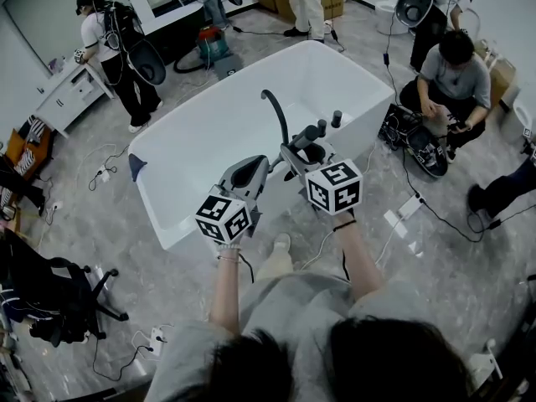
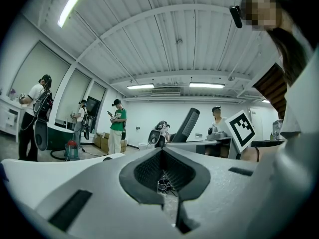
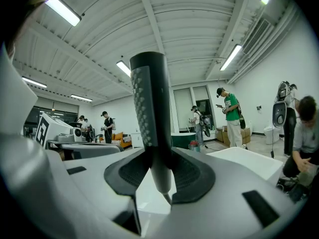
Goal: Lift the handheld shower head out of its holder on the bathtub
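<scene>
The dark handheld shower head (image 3: 149,113) stands upright between the jaws of my right gripper (image 3: 159,176), whose pads are shut on its lower handle. Its tapered lower end shows just below the pads, against the white tub. In the head view the shower head (image 1: 308,134) slants up and right from my right gripper (image 1: 290,154), above the dark holder (image 1: 316,152) on the rim of the white bathtub (image 1: 188,132). My left gripper (image 1: 261,167) hovers just left of it, jaws nearly together and empty. The left gripper view shows the shower head (image 2: 187,125) ahead of my left gripper (image 2: 163,177).
A curved dark spout (image 1: 275,111) and a knob (image 1: 337,118) rise from the tub's rim beside the holder. A person (image 1: 452,74) sits on the floor to the right among cables. Others stand behind the tub, near a vacuum (image 1: 211,42). A black chair (image 1: 50,291) is at left.
</scene>
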{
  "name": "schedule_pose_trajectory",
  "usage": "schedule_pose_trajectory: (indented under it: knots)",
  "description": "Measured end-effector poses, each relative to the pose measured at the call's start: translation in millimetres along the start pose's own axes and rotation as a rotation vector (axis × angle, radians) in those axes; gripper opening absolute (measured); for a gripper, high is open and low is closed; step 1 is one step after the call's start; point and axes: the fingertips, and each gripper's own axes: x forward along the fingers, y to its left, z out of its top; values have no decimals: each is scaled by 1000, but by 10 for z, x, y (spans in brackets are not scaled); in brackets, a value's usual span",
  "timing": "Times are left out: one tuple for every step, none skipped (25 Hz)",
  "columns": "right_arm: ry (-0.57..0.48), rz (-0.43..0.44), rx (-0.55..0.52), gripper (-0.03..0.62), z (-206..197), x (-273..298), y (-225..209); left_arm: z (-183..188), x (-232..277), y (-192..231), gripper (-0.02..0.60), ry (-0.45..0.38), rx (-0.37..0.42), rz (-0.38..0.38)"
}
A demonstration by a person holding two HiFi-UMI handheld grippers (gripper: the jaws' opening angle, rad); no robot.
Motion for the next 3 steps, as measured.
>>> schedule_pose_trajectory:
  knots:
    - [0,0,1,133,0,-8,-12,2,9,-10,6,0,1,0]
    - [-1,0,1,133,0,-17,-22,4,17,-19,6,0,2,0]
    - [-1,-1,2,133,0,-25,-31,6,23,-29,6,0,3,0]
